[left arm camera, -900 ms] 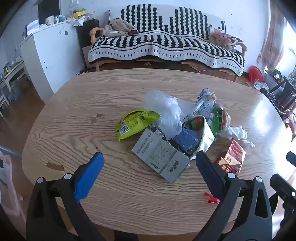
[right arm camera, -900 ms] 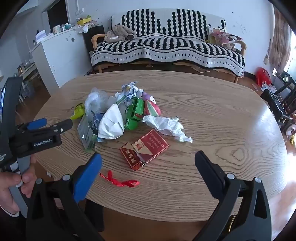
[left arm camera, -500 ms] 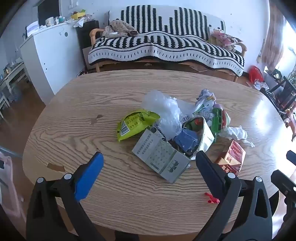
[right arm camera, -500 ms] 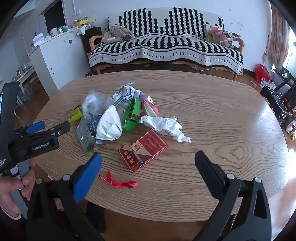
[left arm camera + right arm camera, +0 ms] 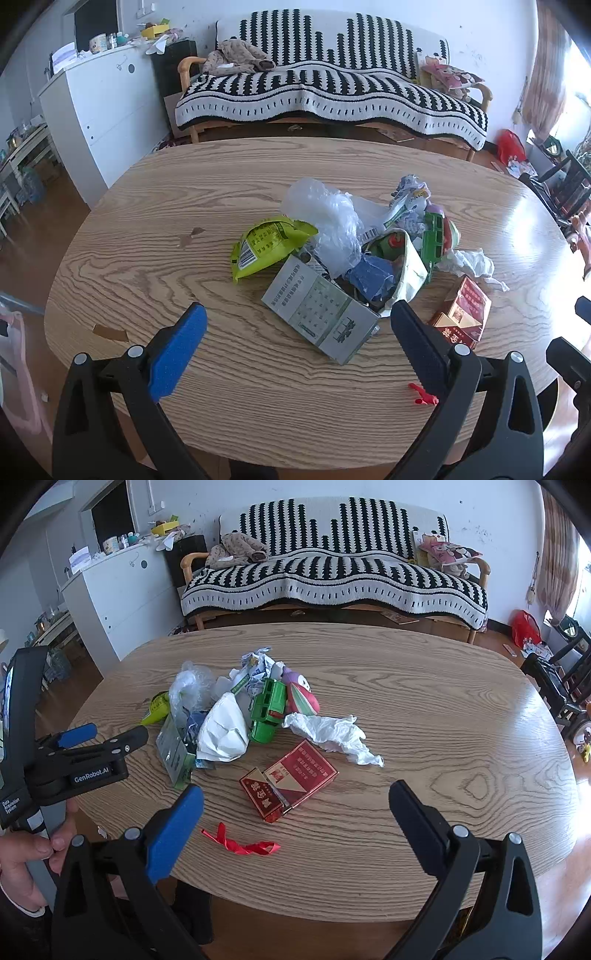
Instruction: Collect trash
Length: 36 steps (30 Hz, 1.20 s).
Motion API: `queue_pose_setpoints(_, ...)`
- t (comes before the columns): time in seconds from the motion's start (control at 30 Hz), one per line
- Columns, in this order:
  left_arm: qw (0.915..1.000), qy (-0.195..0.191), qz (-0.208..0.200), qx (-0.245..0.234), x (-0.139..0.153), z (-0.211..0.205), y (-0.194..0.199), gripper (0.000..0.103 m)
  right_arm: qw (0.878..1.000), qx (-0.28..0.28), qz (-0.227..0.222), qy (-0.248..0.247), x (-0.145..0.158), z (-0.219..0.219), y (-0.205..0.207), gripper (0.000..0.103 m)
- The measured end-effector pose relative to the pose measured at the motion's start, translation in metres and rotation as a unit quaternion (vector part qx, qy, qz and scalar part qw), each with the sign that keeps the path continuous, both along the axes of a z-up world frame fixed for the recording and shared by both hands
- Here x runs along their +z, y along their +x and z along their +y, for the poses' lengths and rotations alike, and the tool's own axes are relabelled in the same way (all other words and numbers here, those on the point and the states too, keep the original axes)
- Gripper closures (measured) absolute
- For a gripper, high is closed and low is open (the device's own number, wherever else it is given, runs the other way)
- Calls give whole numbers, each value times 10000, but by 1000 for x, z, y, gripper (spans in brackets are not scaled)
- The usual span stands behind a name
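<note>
A pile of trash lies on the oval wooden table (image 5: 147,258): a yellow-green snack bag (image 5: 266,245), a clear plastic bag (image 5: 328,218), a grey flat box (image 5: 319,312), a white paper bag (image 5: 223,731), a green toy truck (image 5: 269,709), a crumpled tissue (image 5: 332,734), a red cigarette pack (image 5: 291,779) and a red ribbon (image 5: 243,845). My left gripper (image 5: 295,339) is open and empty, above the near table edge before the grey box. My right gripper (image 5: 295,819) is open and empty, above the ribbon and pack. The left gripper also shows in the right wrist view (image 5: 99,746).
A sofa with a striped blanket (image 5: 332,96) stands behind the table. A white cabinet (image 5: 99,110) is at the back left. Dark chairs (image 5: 554,679) stand at the right. A small brown scrap (image 5: 110,332) lies near the table's left edge.
Both grippers have drifted only slightly; the right view has shifted a little toward the table. Nothing on the table has moved.
</note>
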<state>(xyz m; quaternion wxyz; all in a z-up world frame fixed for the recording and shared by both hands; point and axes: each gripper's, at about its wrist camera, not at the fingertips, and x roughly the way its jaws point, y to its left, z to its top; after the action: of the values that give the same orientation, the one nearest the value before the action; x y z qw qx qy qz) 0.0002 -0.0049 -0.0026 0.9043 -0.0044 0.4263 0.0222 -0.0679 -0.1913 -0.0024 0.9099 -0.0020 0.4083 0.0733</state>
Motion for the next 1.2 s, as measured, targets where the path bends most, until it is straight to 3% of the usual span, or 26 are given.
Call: queue_pose_setpoints(1.2, 10000, -5, 12, -20, 1, 0, -4, 6, 10000, 10, 6, 11, 1, 1, 0, 6)
